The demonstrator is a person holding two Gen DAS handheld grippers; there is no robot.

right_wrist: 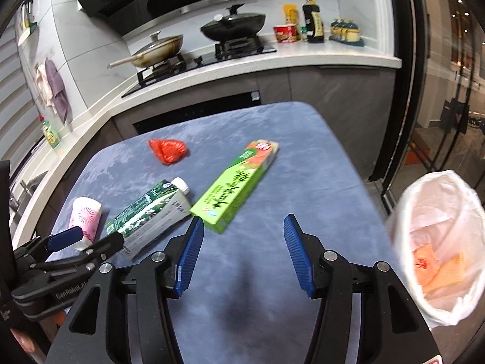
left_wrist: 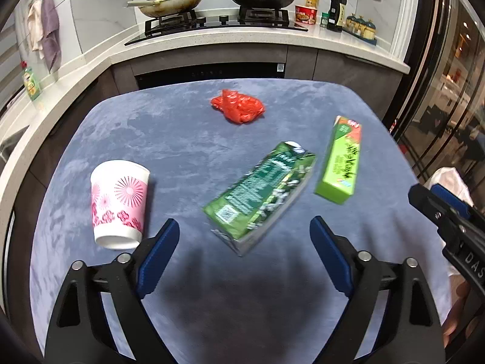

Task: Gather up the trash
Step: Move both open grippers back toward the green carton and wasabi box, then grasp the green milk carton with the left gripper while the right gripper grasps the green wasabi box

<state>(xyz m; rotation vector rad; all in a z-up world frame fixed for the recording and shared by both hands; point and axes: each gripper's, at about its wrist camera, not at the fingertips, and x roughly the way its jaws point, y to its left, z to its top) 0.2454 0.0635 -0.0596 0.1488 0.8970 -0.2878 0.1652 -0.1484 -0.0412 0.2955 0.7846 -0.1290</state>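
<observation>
Ahead of the left gripper (left_wrist: 244,227) a carton (left_wrist: 260,194) is laid on the table (left_wrist: 169,139), cup (left_wrist: 118,203) leftward, box (left_wrist: 341,160) rightward.

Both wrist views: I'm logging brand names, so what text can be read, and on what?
"GenRobot.AI": left claw body.
"DAS", cut off: right claw body.
Green carton, green box, red noodle cup, dark bottle: print blurred, unreadable.

The bin (right_wrist: 439,242) blurs and runs off the right edge; the box's (right_wrist: 233,185) print and jars (left_wrist: 362,25) can't be read.
</observation>
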